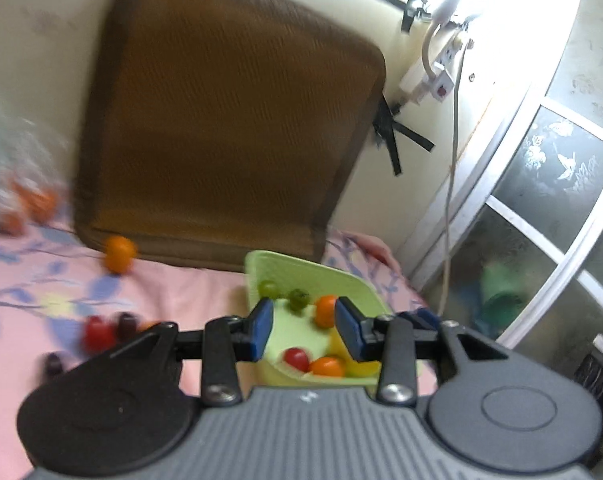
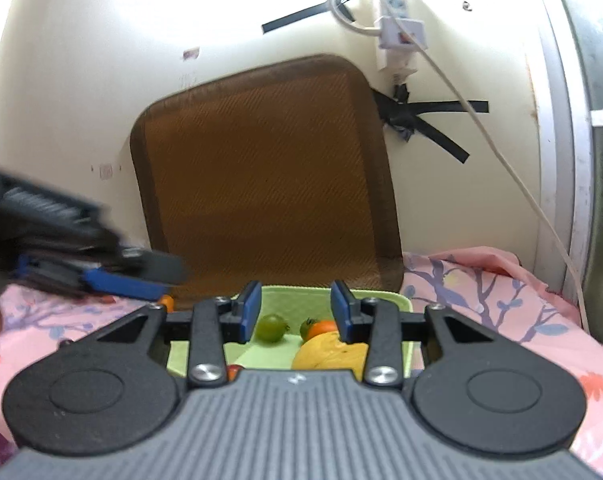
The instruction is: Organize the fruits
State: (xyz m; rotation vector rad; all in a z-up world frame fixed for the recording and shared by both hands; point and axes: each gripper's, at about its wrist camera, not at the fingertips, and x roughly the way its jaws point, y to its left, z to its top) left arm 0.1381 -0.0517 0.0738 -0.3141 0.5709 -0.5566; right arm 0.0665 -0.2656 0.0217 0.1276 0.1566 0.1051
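1. Two grippers are showing, both with jaws standing wide apart and gripping nothing: the left gripper is hanging over the near edge of the green tray, and the right gripper is hanging over the same tray
2. Inside the tray, a green tomato, an orange fruit and a yellow fruit are lying close together; the left view is also showing a red tomato beside another orange one at the near side
3. Outside the tray, an orange is sitting on the pink sheet against the brown cushion, well apart from the tray
4. Several red and dark fruits are lying on the sheet left of the tray, blurred
5. The cushion is leaning on the wall behind the tray, with a power strip hanging above
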